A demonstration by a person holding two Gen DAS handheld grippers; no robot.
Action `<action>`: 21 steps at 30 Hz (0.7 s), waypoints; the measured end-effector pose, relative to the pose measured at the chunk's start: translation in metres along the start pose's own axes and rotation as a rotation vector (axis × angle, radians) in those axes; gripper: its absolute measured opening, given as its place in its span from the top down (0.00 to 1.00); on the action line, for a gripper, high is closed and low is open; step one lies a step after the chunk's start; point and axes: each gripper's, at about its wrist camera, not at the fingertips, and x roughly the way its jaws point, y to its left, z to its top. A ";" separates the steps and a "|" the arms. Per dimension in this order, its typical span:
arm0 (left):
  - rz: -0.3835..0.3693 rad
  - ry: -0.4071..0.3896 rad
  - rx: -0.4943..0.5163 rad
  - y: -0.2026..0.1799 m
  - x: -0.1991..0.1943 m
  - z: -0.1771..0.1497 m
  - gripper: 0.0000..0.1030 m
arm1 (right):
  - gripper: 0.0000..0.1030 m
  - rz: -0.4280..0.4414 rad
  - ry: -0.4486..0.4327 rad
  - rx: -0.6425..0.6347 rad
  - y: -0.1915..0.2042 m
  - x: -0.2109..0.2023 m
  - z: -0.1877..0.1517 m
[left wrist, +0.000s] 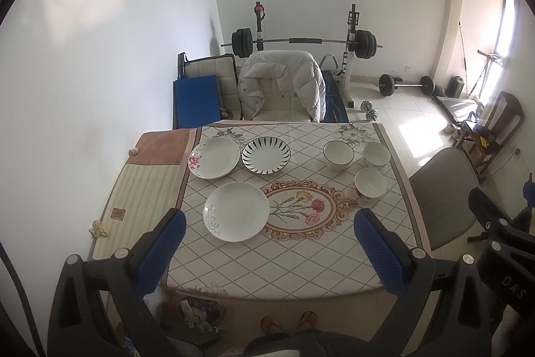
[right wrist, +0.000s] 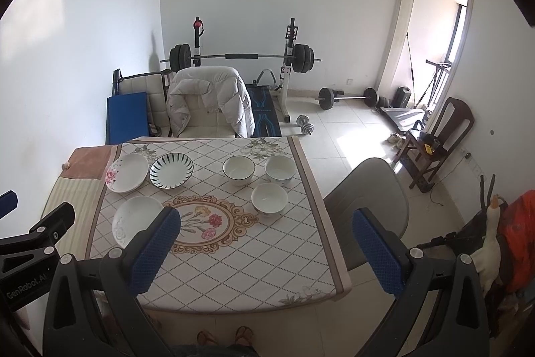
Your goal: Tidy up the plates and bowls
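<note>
Three plates lie on the left half of the table (left wrist: 301,273): a near white plate (left wrist: 236,211), a far pink-flowered plate (left wrist: 214,157) and a black-striped plate (left wrist: 266,155). Three white bowls stand on the right: a far left bowl (left wrist: 338,154), a far right bowl (left wrist: 376,155) and a near bowl (left wrist: 370,183). My left gripper (left wrist: 271,223) is open and empty, high above the table's near side. My right gripper (right wrist: 267,225) is open and empty, also held high; the near bowl (right wrist: 269,199) and near plate (right wrist: 136,220) show below it.
A chair draped with a white jacket (left wrist: 284,82) stands behind the table. A grey chair (left wrist: 444,193) stands at the table's right side. A barbell rack (left wrist: 301,40), dumbbells and a wooden chair (right wrist: 438,139) fill the room beyond. A striped cloth (left wrist: 143,189) covers the table's left part.
</note>
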 end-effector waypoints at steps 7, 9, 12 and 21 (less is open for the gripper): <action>0.005 -0.006 -0.002 0.001 0.001 0.004 0.00 | 0.00 0.004 0.000 0.008 -0.001 0.002 0.002; 0.005 -0.006 -0.002 0.001 0.001 0.004 0.00 | 0.00 0.006 -0.001 0.011 0.000 0.002 0.003; 0.008 -0.010 -0.003 0.002 0.001 0.003 0.00 | 0.00 0.010 -0.002 0.015 0.001 0.002 0.004; 0.009 -0.019 -0.005 0.003 -0.001 0.000 0.00 | 0.00 0.017 -0.010 0.018 0.002 0.002 0.003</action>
